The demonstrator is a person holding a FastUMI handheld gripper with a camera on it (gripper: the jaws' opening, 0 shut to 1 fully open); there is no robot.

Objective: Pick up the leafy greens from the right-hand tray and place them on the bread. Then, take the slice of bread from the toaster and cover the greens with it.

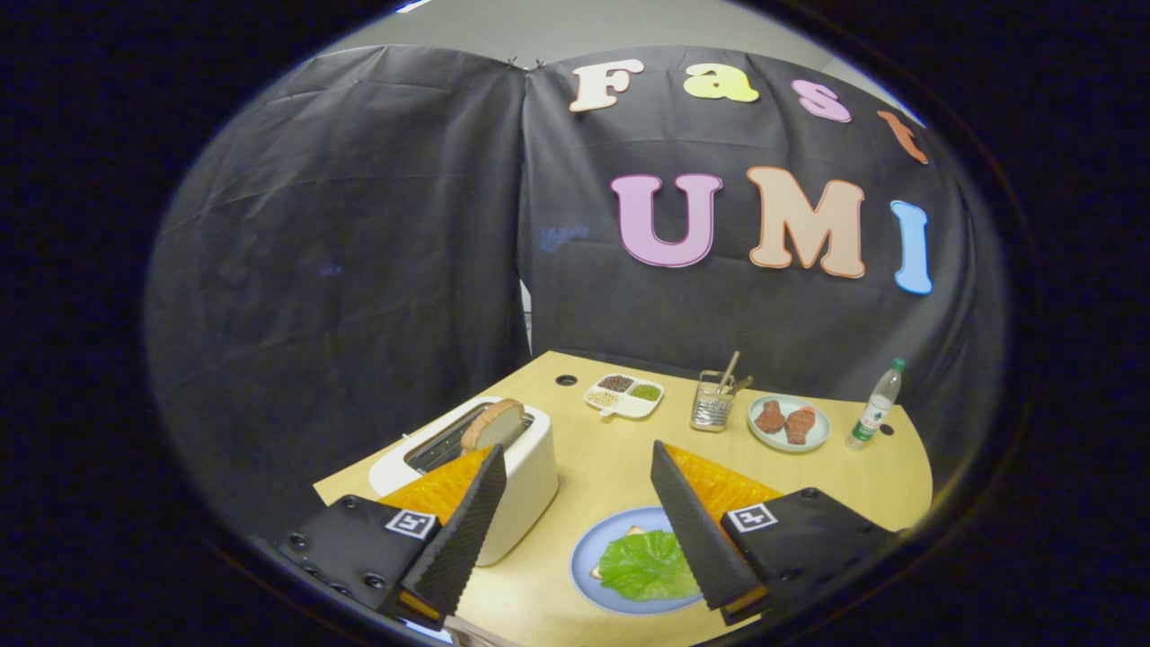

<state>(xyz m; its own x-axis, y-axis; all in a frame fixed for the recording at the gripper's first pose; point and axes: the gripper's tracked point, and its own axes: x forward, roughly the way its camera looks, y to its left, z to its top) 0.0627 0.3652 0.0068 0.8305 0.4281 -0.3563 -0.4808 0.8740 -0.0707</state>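
From the gripper view, the gripper [575,512] hangs above the counter [602,467] with its jaws spread wide and nothing between them. The leafy greens [647,566] lie on the blue plate [584,557], just inside the right finger, so the first job looks done. A small corner of bread [633,531] peeks out behind the leaf; the rest of that bread is hidden under it, and the right finger covers one side of the plate. The slice of bread [492,424] stands up out of the toaster [526,476], just past the left finger, so it is easy to pinch from above. I think the jaws are open so they can go there. Farther back sit a dish of seeds [624,396], a wire cup [712,409] with sticks, a plate of meat [789,422] and a bottle [876,406]. The right-hand tray is hard to pick out.
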